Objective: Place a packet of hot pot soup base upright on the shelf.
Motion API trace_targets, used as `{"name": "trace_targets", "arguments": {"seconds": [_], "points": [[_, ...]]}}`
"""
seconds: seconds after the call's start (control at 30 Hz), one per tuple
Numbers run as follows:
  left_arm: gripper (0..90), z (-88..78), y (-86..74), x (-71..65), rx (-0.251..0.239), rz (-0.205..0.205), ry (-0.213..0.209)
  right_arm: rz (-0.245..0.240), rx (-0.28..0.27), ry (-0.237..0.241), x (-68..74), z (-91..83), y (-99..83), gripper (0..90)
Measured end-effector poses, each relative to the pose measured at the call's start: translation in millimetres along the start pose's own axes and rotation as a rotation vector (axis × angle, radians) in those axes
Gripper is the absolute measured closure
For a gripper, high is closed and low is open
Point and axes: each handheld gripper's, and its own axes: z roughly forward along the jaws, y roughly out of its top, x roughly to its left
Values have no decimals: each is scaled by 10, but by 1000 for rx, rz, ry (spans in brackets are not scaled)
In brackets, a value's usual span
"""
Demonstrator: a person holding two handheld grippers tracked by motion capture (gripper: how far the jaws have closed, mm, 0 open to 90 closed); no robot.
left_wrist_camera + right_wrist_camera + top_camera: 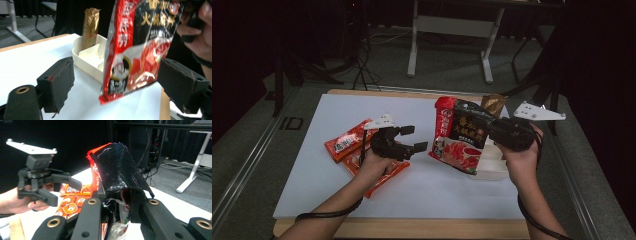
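A red and black food pouch hangs tilted above the white sheet, right of centre. My right gripper is shut on its upper right edge; in the right gripper view the jaws pinch the crumpled black top of the pouch. My left gripper stands open just left of the pouch, pointing at it. In the left gripper view the pouch hangs beyond the wide-apart pads, which do not touch it.
A white divided box sits under the pouch, with a gold packet standing upright in its far end. Orange-red packets lie on the sheet under my left hand. The table's wooden edge runs along the front.
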Motion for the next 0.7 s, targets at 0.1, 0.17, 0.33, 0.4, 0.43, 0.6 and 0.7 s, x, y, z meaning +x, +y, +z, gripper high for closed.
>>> {"name": "trace_targets", "arguments": {"seconds": [0.1, 0.17, 0.33, 0.4, 0.43, 0.6, 0.7], "points": [[18, -69, -53, -61, 48, 47, 16, 5, -8, -21, -93, -35, 28, 765], [17, -92, -68, -69, 55, 52, 22, 5, -9, -26, -119, -43, 34, 765], [15, -252, -204, -95, 92, 72, 53, 7, -23, -44, -298, -93, 74, 763], [15, -295, -257, -89, 97, 58, 46, 5, -24, -52, -361, -107, 91, 764], [15, -309, -283, -90, 102, 52, 46, 5, -25, -50, -388, -112, 99, 763], [15, -361, -404, -96, 117, 53, 55, -9, -28, -62, -507, -138, 122, 763], [15, -389, -493, -102, 123, 57, 69, -13, -24, -72, -574, -147, 125, 764]]}}
